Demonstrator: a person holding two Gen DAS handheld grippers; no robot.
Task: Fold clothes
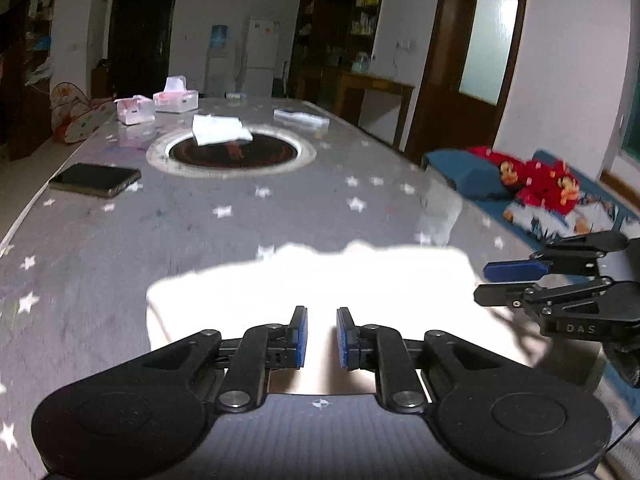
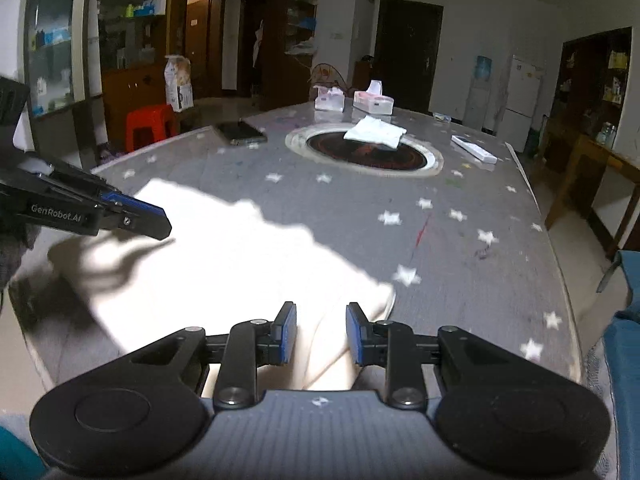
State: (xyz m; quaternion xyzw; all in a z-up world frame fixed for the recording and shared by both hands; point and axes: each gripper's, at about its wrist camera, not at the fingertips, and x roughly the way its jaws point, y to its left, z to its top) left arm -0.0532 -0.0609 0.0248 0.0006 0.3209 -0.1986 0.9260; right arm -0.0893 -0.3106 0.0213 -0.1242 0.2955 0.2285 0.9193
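Left wrist view: white garment (image 1: 312, 296) lay flat on the near part of the star-print table (image 1: 120, 232), overexposed, folds unreadable. Left gripper (image 1: 322, 336) sat over its near edge, jaws slightly apart, blue pads clear of the cloth. Right gripper (image 1: 486, 282) was at the garment's right edge, also slightly apart, gripping nothing. Right wrist view: right gripper (image 2: 322, 334) over the garment's near right corner. Farther off: phone (image 1: 96, 179), folded white cloth (image 1: 220, 130) on the round inset, tissue boxes (image 1: 158, 104).
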